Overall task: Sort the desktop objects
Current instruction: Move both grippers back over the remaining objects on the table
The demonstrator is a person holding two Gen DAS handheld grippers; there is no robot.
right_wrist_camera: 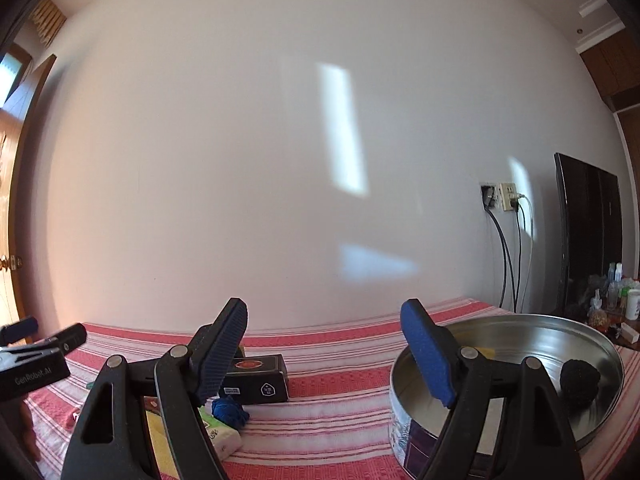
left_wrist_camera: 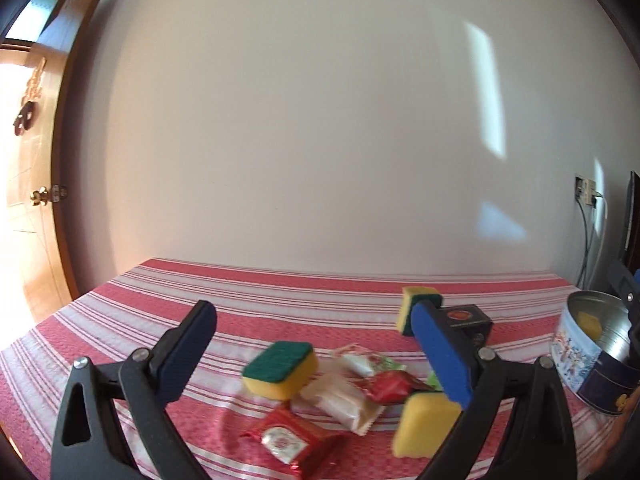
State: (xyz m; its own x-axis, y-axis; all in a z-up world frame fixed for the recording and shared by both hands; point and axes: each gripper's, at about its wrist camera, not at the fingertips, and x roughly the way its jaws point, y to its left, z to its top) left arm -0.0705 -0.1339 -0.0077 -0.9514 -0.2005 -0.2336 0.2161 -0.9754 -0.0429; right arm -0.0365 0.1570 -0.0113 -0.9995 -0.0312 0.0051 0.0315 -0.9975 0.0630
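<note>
On the red striped tablecloth [left_wrist_camera: 280, 292] lies a heap: a green-topped yellow sponge [left_wrist_camera: 280, 368], a second yellow sponge [left_wrist_camera: 424, 424], a red snack packet [left_wrist_camera: 288, 440], a pale packet [left_wrist_camera: 340, 400] and a red sweet wrapper [left_wrist_camera: 390, 386]. My left gripper [left_wrist_camera: 314, 320] hangs open over them with nothing held. Behind them, a third sponge [left_wrist_camera: 412, 304] stands beside a black box [left_wrist_camera: 468, 318]. A round tin [left_wrist_camera: 580, 364] at the right holds a yellow sponge [left_wrist_camera: 588, 322]. My right gripper [right_wrist_camera: 324, 320] is open and empty, its right finger in front of the tin [right_wrist_camera: 402, 440], which holds a black ball-like thing [right_wrist_camera: 580, 378].
A white wall runs along the table's far edge. In the right wrist view a black box [right_wrist_camera: 256, 380], a blue bundle [right_wrist_camera: 230, 410] and a white packet [right_wrist_camera: 224, 438] lie near the left finger. A door [left_wrist_camera: 36, 200] stands left; cables [right_wrist_camera: 508, 264], a dark screen [right_wrist_camera: 588, 232] and bottles [right_wrist_camera: 624, 296] stand right.
</note>
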